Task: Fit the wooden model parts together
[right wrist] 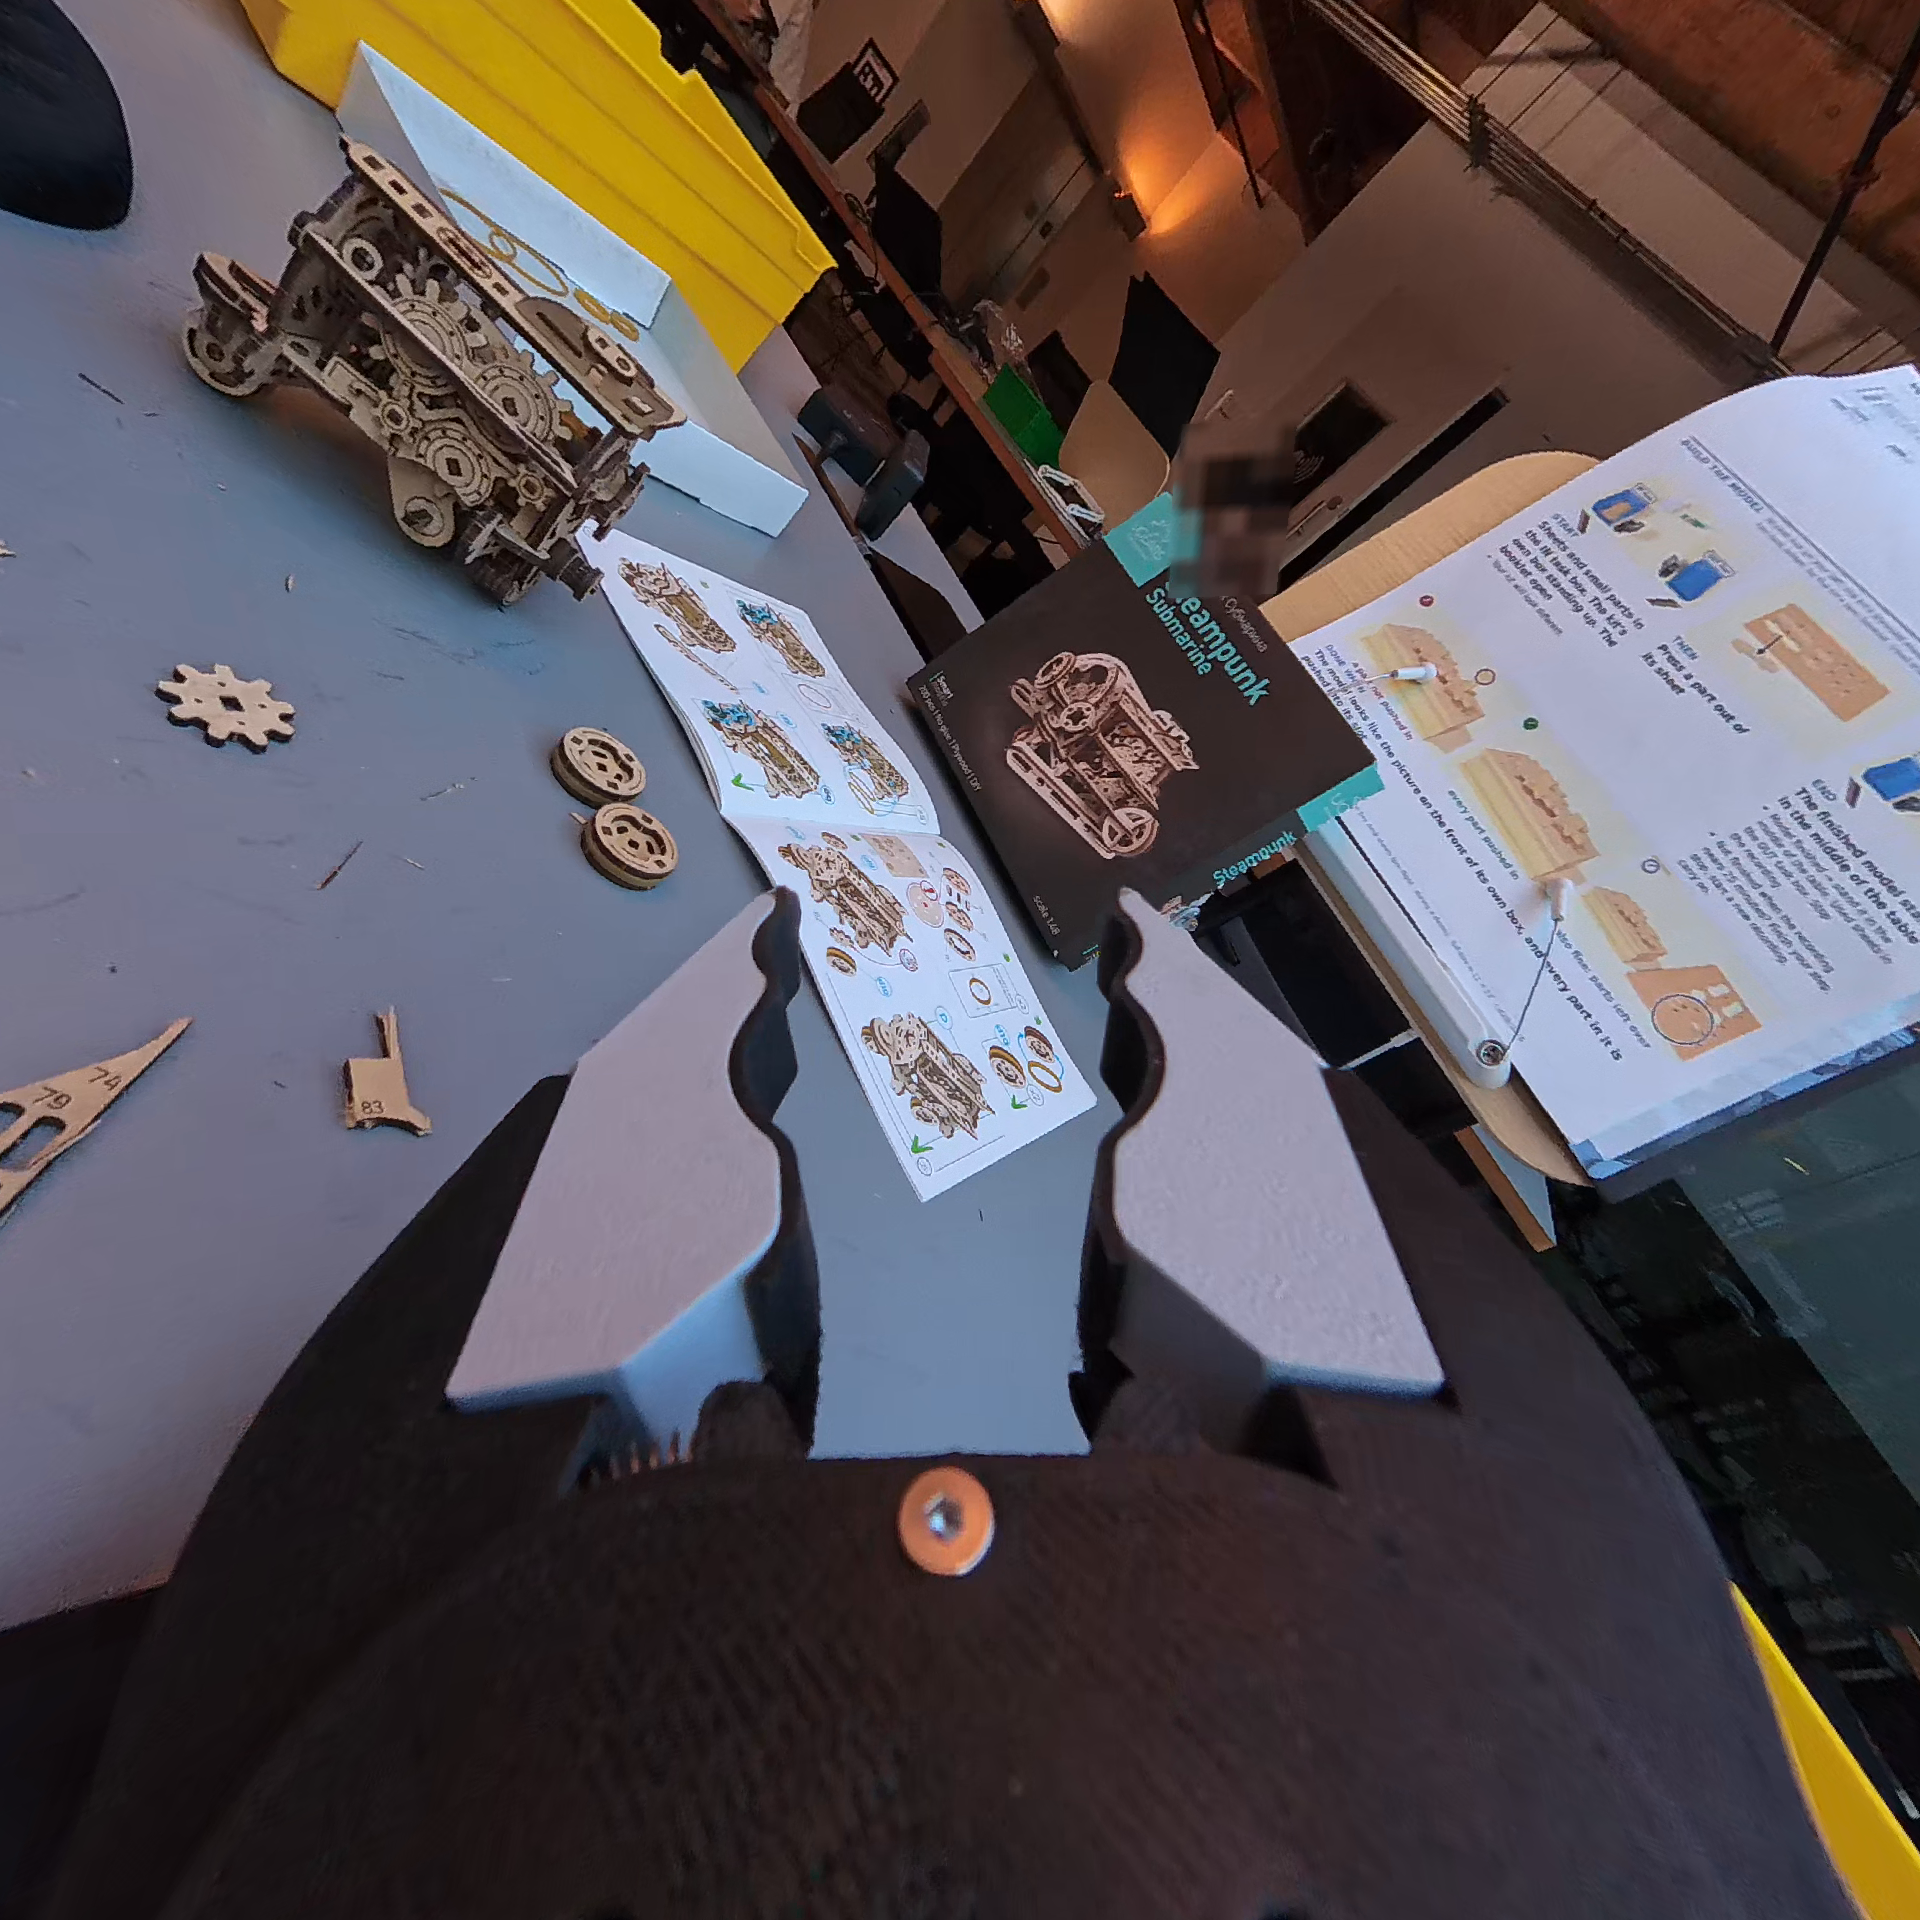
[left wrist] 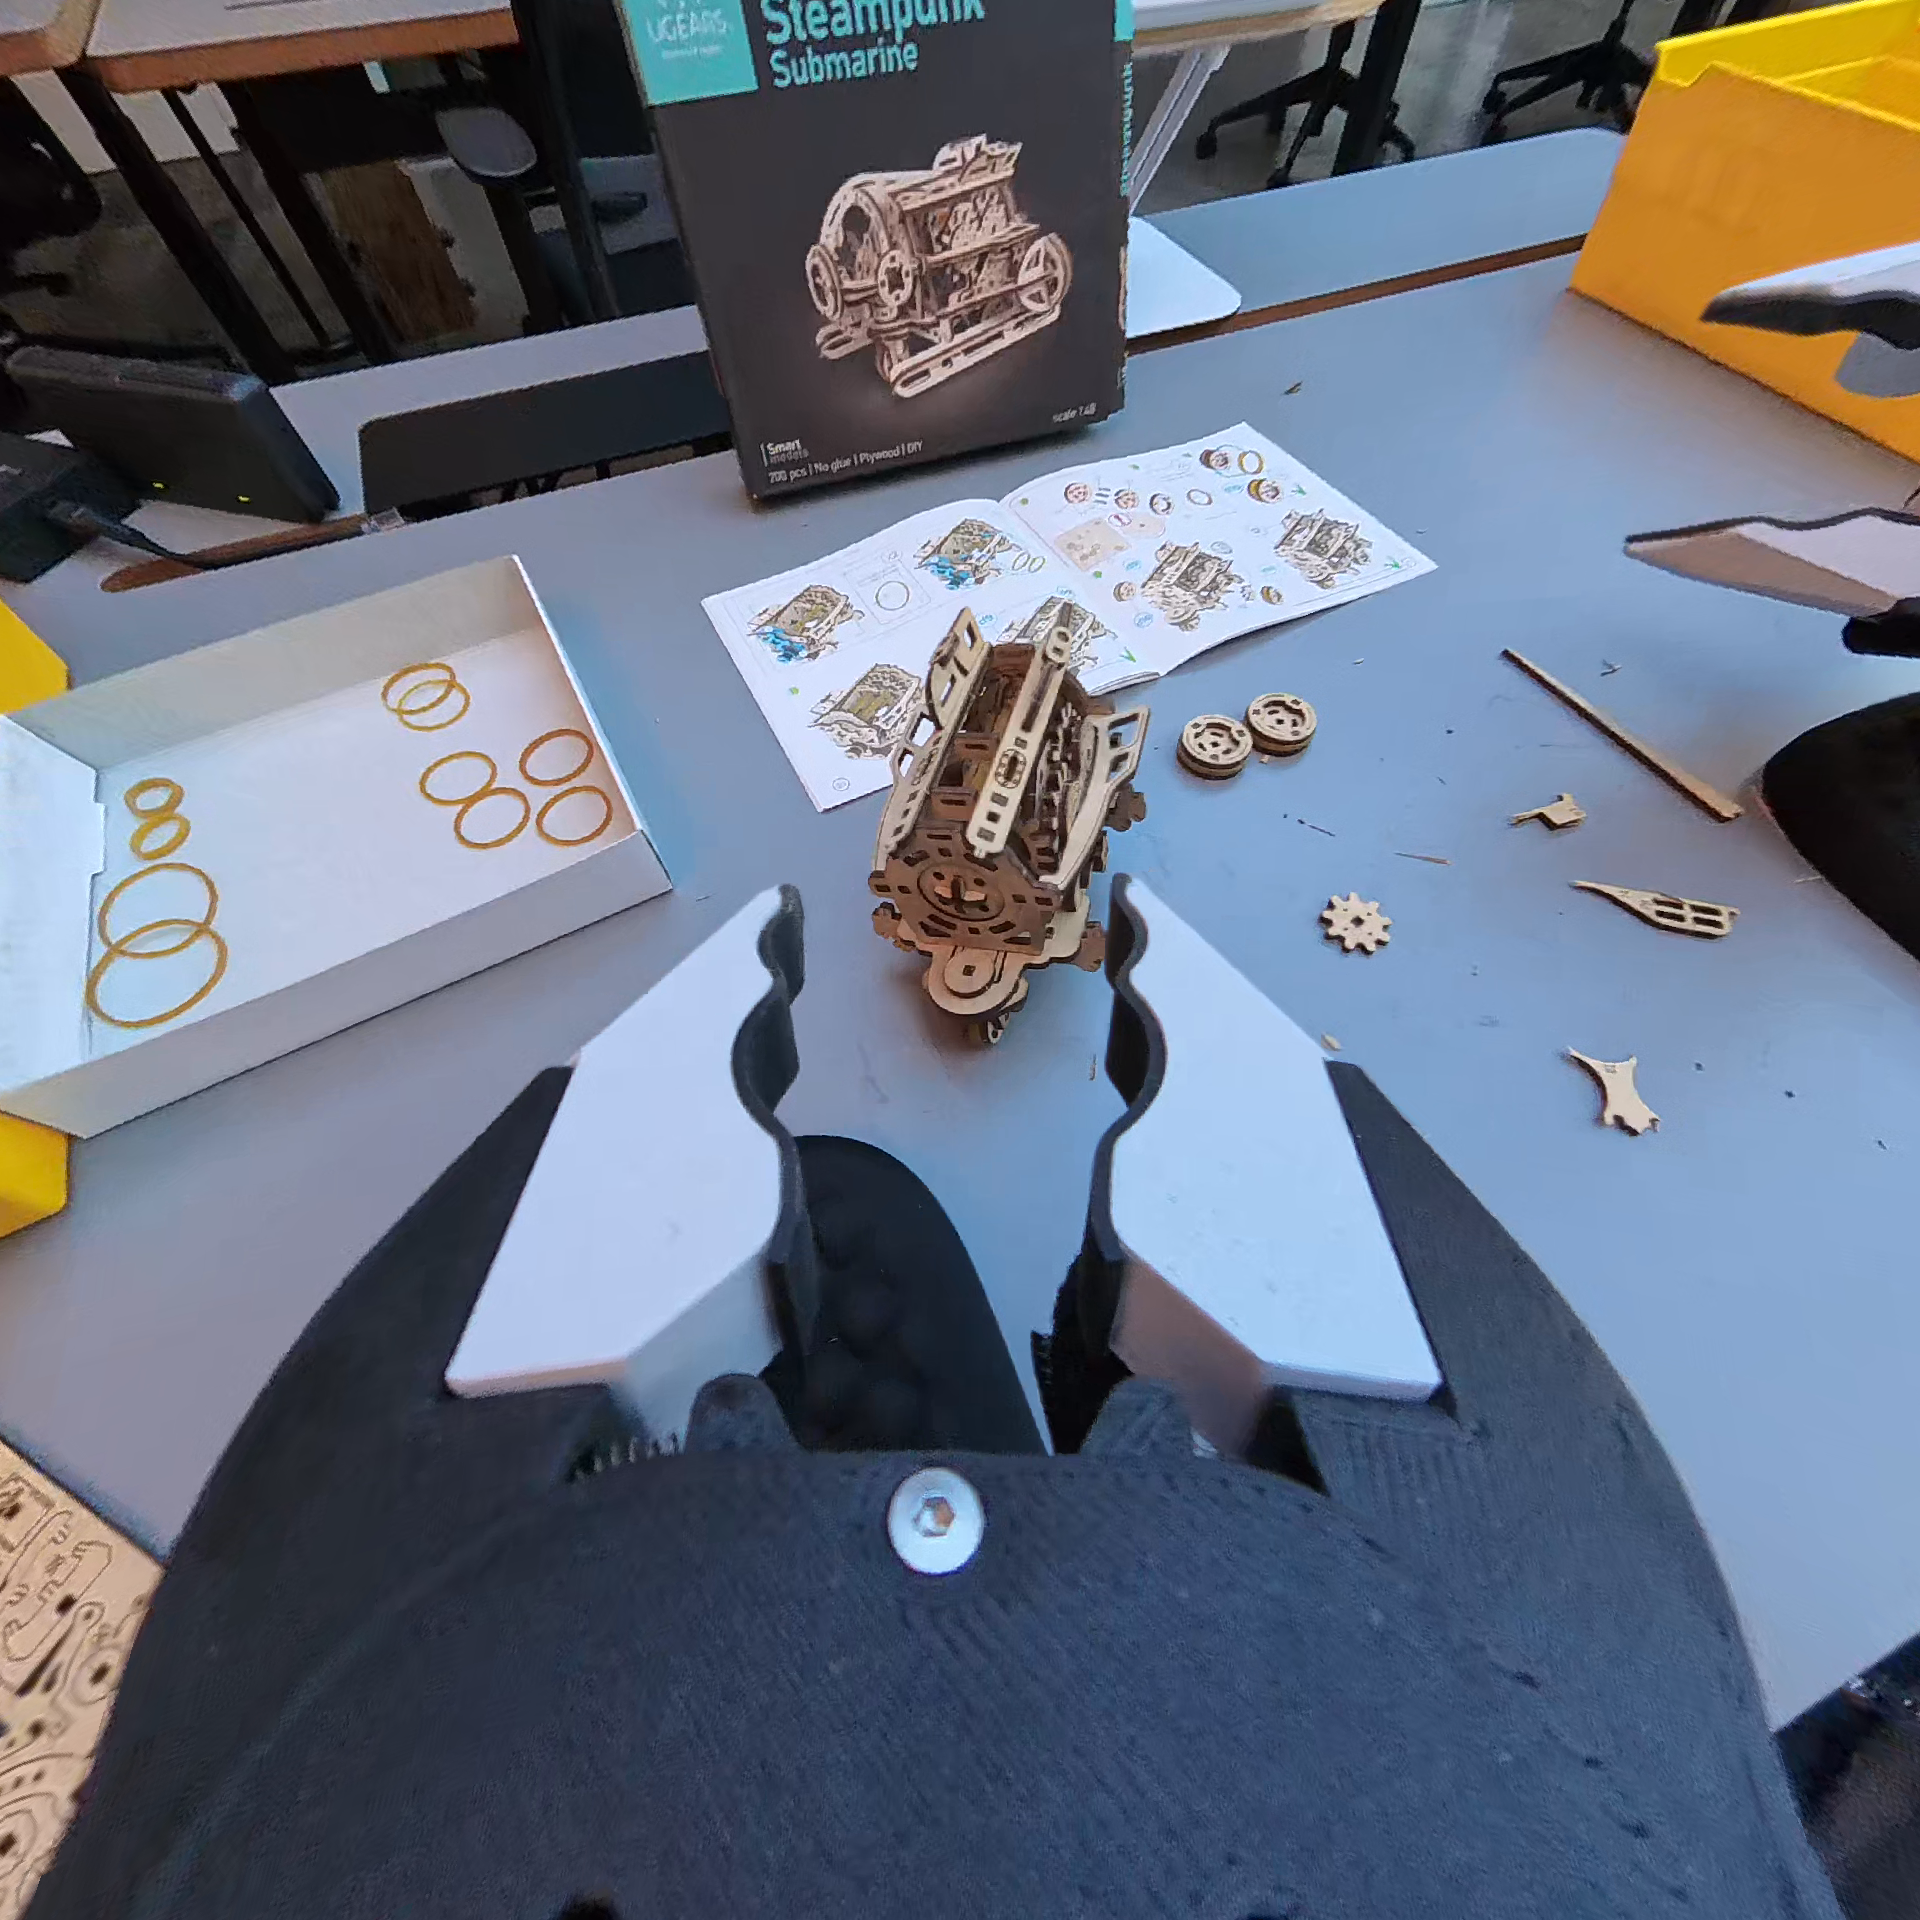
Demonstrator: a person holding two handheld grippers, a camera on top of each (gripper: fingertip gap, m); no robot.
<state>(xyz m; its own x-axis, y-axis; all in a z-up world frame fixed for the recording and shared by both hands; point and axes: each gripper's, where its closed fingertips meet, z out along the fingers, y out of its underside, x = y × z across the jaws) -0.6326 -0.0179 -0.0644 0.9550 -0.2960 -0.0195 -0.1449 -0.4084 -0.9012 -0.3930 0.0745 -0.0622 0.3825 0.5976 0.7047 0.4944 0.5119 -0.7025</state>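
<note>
The half-built wooden model [left wrist: 997, 810] is being left standing on the grey table [left wrist: 1351, 1299], tilted, just ahead of the left tongs [left wrist: 951, 914], which are being held spread apart w/ nothing between them. The right tongs [right wrist: 951, 925] are likewise being held spread & empty, aimed over the open instruction booklet [right wrist: 831, 883] and well apart from the model. Two small wooden wheels [left wrist: 1245, 732] are lying side by side beside the booklet; a loose gear [left wrist: 1356, 922] and other cut scraps are scattered nearby. Rubber bands [left wrist: 156, 961] are being kept in a white tray [left wrist: 312, 1039] on the left, and the kit box [left wrist: 904, 239] is standing behind. Judged risk: the model looks lightly balanced on its undercarriage, so if it's nudged off-centre by one finger it could be tipped or slid rather than gripped. Thin plywood tabs and gear teeth could probably be snapped if squeezed too hard or across a weak face. The wheels are small & flat, so they may be flicked away or picked up crooked, and then forced onto an axle at an angle.
</note>
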